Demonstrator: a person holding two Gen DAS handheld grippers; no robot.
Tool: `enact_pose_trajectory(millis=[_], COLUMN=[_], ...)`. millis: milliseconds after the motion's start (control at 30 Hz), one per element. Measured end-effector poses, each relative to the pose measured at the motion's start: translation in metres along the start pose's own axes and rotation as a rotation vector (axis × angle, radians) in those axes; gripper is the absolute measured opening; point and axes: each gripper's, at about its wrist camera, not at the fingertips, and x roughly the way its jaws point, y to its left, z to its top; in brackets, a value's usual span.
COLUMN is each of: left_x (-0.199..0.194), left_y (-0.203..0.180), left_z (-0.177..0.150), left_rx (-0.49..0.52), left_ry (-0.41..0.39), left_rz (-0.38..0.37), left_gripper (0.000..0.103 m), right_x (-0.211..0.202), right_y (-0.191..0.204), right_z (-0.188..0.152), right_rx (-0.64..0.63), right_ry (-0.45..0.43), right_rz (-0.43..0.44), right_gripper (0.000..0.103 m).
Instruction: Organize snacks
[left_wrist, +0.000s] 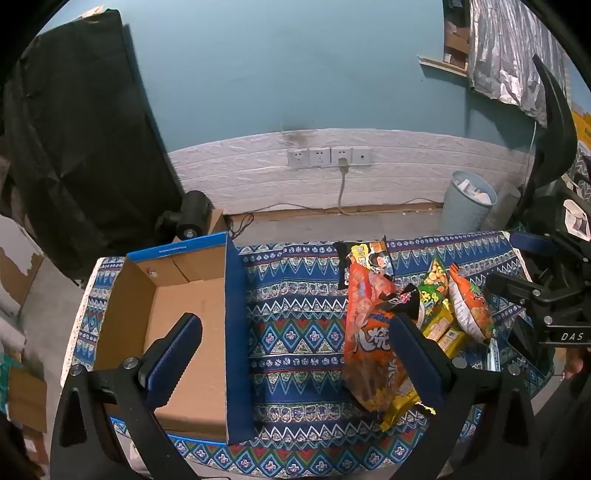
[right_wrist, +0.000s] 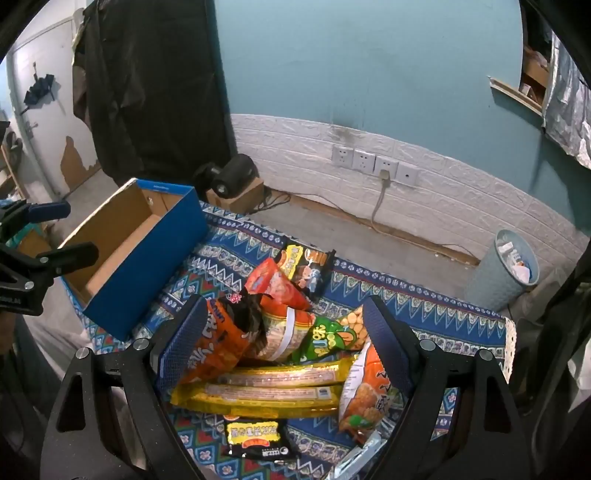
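A pile of snack packets lies on the patterned cloth. It holds an orange packet, a green packet, long yellow packets, a black and yellow packet and an orange and white packet. An empty cardboard box with blue sides stands at the left. My left gripper is open and empty, between the box and the pile. My right gripper is open and empty, just above the pile.
The cloth covers a low table near a blue wall. A grey waste bin stands on the floor behind at the right. A black device sits on a small carton behind the box.
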Motion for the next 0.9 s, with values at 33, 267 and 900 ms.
enact_pose_trajectory(millis=[33, 267, 900], left_x=[0.0000, -0.0008, -0.0006], left_y=[-0.0002, -0.0024, -0.0050], left_z=[0.0001, -0.0009, -0.0018], left_rx=[0.000, -0.001, -0.001], left_ry=[0.000, 0.001, 0.003], left_rz=[-0.001, -0.001, -0.002], left_gripper=[0.102, 0.102, 0.102], right_x=[-0.0001, 0.0004, 0.0030], right_y=[0.0001, 0.0012, 0.0002], right_z=[-0.0003, -0.0017, -0.0005], right_rx=[-0.001, -0.004, -0.005], right_ry=[0.000, 0.006, 0.024], right_rz=[0.000, 0.001, 0.007], right_gripper=[0.084, 0.084, 0.084])
